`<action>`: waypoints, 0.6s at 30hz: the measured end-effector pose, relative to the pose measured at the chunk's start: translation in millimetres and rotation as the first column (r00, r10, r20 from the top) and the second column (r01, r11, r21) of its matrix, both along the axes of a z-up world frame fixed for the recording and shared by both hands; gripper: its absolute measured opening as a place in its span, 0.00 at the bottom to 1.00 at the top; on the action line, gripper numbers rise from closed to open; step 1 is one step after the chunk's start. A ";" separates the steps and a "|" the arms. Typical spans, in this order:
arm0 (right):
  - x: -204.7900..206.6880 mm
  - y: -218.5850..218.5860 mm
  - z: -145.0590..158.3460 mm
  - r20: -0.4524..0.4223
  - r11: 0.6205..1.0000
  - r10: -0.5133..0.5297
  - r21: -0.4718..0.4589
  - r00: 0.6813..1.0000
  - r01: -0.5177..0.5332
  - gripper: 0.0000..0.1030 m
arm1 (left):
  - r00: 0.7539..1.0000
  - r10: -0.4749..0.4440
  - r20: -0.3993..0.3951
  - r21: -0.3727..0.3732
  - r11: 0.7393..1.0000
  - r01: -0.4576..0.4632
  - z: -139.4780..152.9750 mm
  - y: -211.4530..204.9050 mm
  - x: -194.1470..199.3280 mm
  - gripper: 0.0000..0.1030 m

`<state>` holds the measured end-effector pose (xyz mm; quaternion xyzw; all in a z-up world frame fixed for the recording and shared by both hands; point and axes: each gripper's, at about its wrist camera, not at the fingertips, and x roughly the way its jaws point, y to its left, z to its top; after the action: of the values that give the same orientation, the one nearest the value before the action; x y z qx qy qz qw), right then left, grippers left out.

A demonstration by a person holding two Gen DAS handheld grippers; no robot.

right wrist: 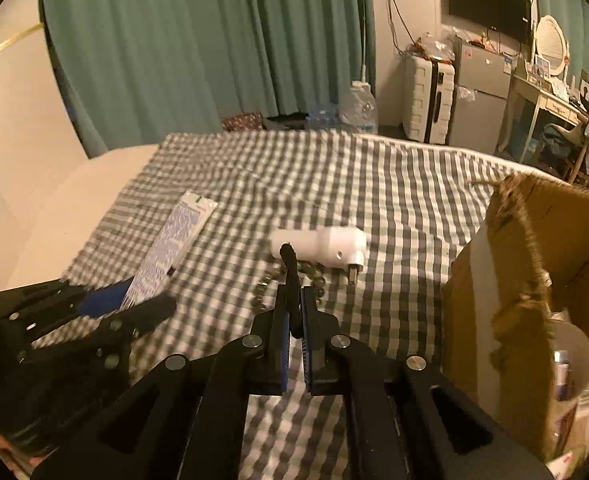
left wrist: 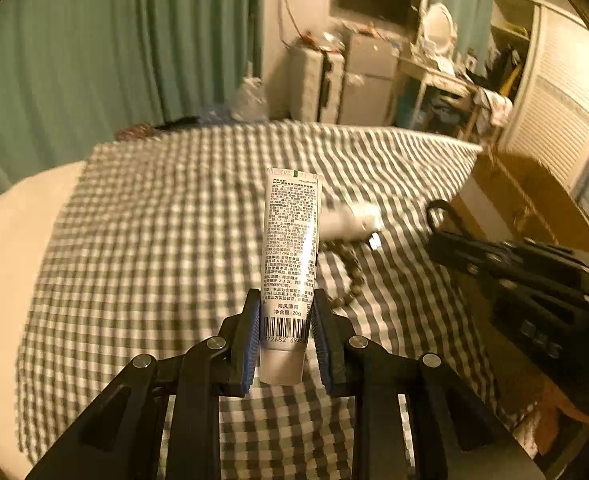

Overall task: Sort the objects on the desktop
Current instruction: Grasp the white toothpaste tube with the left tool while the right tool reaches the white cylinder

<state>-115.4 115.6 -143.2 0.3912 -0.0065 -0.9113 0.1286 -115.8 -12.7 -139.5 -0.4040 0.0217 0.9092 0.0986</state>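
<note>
Right, cardboard box (right wrist: 534, 280) beside checked cloth (right wrist: 374, 184).

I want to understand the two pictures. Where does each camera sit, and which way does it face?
Left wrist: on the left gripper, facing down over the checked cloth; its fingers hold a tube.
Right wrist: on the right gripper, facing the white plug adapter; its fingers pinch a black loop.
Shared: cloth, adapter, beads, cardboard box.
</note>
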 end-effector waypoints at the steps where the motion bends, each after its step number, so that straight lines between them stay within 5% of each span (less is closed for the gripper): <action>1: 5.9 0.7 7.0 -0.010 1.000 0.004 -0.006 1.000 -0.004 0.04 | 1.000 0.015 -0.016 -0.001 1.000 -0.015 6.5 -3.4 7.0 0.24; 9: 53.0 5.2 51.6 -0.068 0.999 0.029 -0.035 0.997 -0.032 0.04 | 0.983 0.134 -0.122 0.012 0.991 -0.133 41.8 -24.5 40.0 0.24; 18: 96.0 12.2 85.8 -0.126 0.997 0.043 -0.051 0.991 -0.050 0.04 | 0.973 0.150 -0.177 -0.029 0.987 -0.158 72.5 -21.2 69.3 0.24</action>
<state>-19.4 127.8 -57.5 0.3297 -0.0138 -0.9302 0.1606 -46.5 -33.9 -67.0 -0.3254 0.0184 0.9453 0.0169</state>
